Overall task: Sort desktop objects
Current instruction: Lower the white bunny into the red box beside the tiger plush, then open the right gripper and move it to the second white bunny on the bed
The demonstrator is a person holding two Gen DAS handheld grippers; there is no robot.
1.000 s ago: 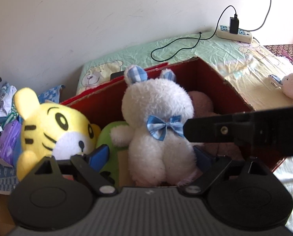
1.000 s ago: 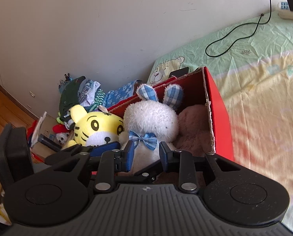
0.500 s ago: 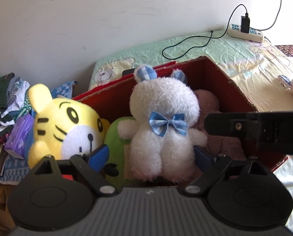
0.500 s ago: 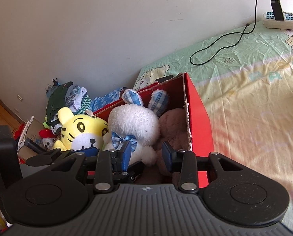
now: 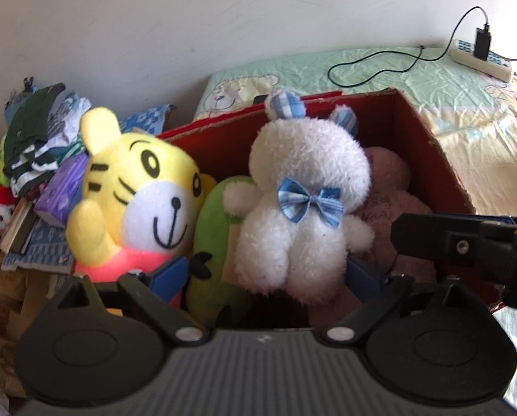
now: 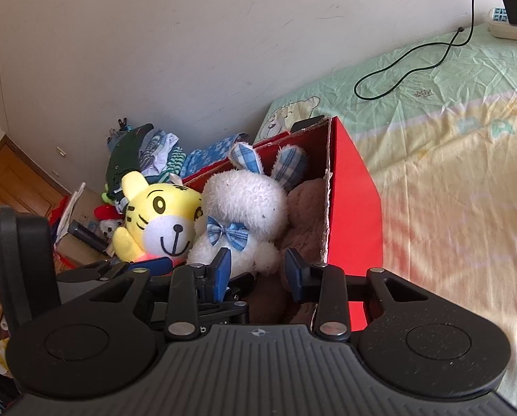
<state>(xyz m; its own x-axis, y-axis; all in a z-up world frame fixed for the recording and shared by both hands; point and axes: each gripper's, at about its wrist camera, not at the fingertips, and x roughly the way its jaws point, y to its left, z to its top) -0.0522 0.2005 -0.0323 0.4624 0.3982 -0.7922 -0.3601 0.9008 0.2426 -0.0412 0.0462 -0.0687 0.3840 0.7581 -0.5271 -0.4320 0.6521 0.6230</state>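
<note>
The white rabbit (image 5: 303, 208) sits upright in the red box (image 5: 442, 170) on the bed (image 6: 449, 173), between the yellow tiger (image 5: 137, 190) and a brown plush (image 5: 393, 190). Both the left gripper (image 5: 268, 277) and the right gripper (image 6: 256, 270) hold their jaws apart, empty.

A home bedroom: cartoon bedsheet (image 6: 449, 111), piled clothes (image 6: 144, 152), wooden door (image 6: 12, 187).

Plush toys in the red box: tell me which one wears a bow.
The white bunny, with a blue checked bow at its neck and checked ears. The yellow tiger beside it has none.
</note>
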